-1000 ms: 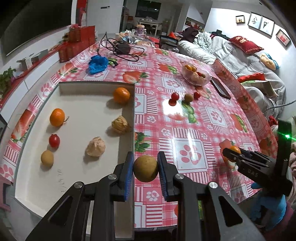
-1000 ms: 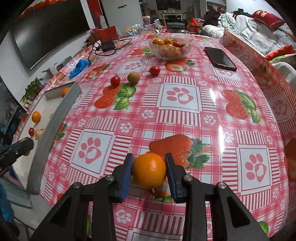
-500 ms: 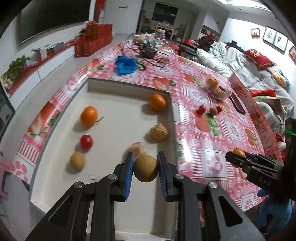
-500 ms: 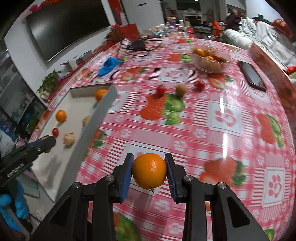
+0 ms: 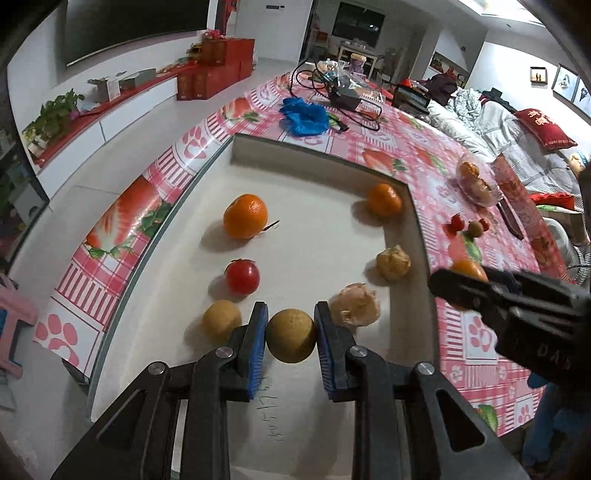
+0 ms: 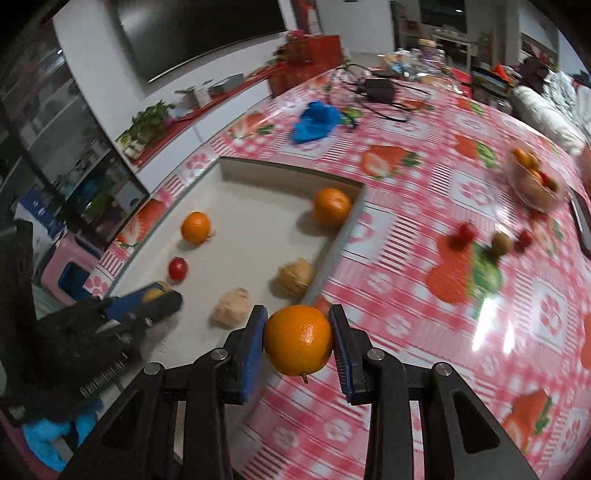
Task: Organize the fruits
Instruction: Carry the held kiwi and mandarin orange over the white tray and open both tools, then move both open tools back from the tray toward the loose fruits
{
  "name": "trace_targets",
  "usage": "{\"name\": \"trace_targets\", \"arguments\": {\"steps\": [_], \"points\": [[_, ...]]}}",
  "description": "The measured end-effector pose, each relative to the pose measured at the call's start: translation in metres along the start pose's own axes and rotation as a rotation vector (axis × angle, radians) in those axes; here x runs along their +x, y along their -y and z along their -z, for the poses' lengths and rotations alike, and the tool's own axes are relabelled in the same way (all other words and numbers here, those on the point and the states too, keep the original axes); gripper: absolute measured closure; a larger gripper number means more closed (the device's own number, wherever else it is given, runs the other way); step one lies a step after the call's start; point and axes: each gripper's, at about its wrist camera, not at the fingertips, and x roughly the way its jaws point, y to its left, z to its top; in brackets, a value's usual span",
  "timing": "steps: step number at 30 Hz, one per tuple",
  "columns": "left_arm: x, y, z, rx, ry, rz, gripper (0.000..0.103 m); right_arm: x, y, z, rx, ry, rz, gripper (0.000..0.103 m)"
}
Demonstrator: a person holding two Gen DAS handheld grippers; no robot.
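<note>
We see a tray [image 5: 325, 162] holding two oranges, a tomato and three tan fruits; our left jaws grip a longan [image 5: 291, 335], right jaws an orange [image 6: 297, 340]; bowl [image 5: 476, 184] at two o'clock.

Home living room: sofa [image 5: 491, 125], television [image 6: 199, 33].

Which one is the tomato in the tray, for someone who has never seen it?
Find the shallow white tray on the red checked table. Down its left side three fruits lie in a row: an orange at the far end, a tan round fruit nearest. The tomato lies between them, the only red, glossy fruit in the tray.
</note>
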Motion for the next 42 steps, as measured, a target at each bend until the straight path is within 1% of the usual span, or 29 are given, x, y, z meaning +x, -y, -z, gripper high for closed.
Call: {"name": "trace_targets", "arguments": {"steps": [5,10,13,15,16,17,18,19,21,28,36,38,39,40,42], "points": [[0.010,-0.003,0.002,0.002,-0.022,0.003,0.075,0.018,-0.017,-0.015,-0.030,-0.021,-0.006,0.067],[0.014,-0.004,0.002,-0.005,-0.036,0.008,0.074,0.029,-0.020,-0.021,-0.025,-0.036,-0.009,0.067],[0.016,-0.006,0.002,-0.013,-0.039,0.004,0.060,0.034,-0.020,-0.024,-0.012,-0.051,-0.015,0.067],[0.014,-0.007,0.001,-0.019,-0.031,0.003,0.041,0.035,-0.020,-0.024,-0.010,-0.058,-0.018,0.067],[0.013,-0.007,0.001,-0.025,-0.027,-0.001,0.038,0.035,-0.019,-0.024,-0.008,-0.060,-0.020,0.066],[0.013,-0.008,0.001,-0.029,-0.025,-0.004,0.032,0.035,-0.018,-0.024,-0.005,-0.061,-0.021,0.064],[0.013,-0.008,0.001,-0.033,-0.024,-0.007,0.029,0.035,-0.018,-0.024,-0.002,-0.060,-0.019,0.047],[0.013,-0.009,0.000,-0.038,-0.025,-0.008,0.028,0.033,-0.017,-0.024,0.000,-0.054,-0.016,0.035],[0.013,-0.010,0.000,-0.047,-0.026,-0.015,0.025,0.030,-0.017,-0.024,-0.001,-0.045,-0.011,0.035],[0.009,-0.007,-0.003,-0.060,-0.028,-0.023,0.023,0.021,-0.009,-0.023,0.014,-0.040,-0.010,0.035],[-0.004,0.014,-0.008,-0.003,-0.016,-0.009,0.022,-0.002,0.009,-0.022,0.059,-0.009,0.009,0.035],[-0.007,0.020,-0.010,0.003,-0.013,0.003,0.022,-0.009,0.016,-0.020,0.076,0.004,0.022,0.018],[-0.010,0.025,-0.012,0.007,-0.011,0.014,0.022,-0.012,0.019,-0.020,0.084,0.016,0.033,0.003],[-0.012,0.029,-0.013,0.010,-0.010,0.023,0.022,-0.016,0.023,-0.018,0.092,0.031,0.045,0.001],[-0.016,0.039,-0.016,0.024,-0.007,0.043,0.022,-0.021,0.033,-0.017,0.113,0.039,0.053,0.001]]}}
